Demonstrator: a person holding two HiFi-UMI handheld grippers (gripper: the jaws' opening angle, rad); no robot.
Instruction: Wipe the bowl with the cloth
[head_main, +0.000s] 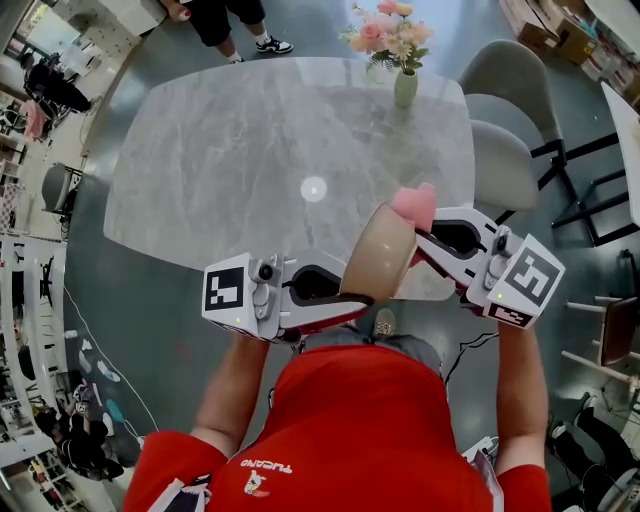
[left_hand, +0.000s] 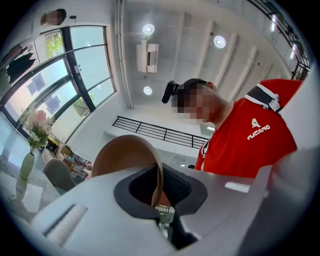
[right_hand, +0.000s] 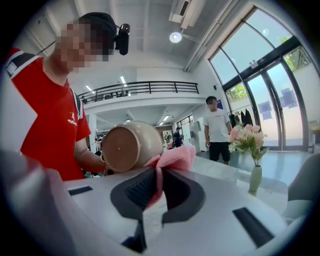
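I am holding the bowl (head_main: 380, 255) in the air over the near edge of the table (head_main: 250, 150). My left gripper (head_main: 335, 290) is clamping its rim, with the bowl's wall pinched between the jaws. The bowl is lying tipped on its side. My right gripper (head_main: 435, 238) is squeezing the pink cloth (head_main: 415, 205) between closed jaws, and the cloth is pressing against the bowl's outer side.
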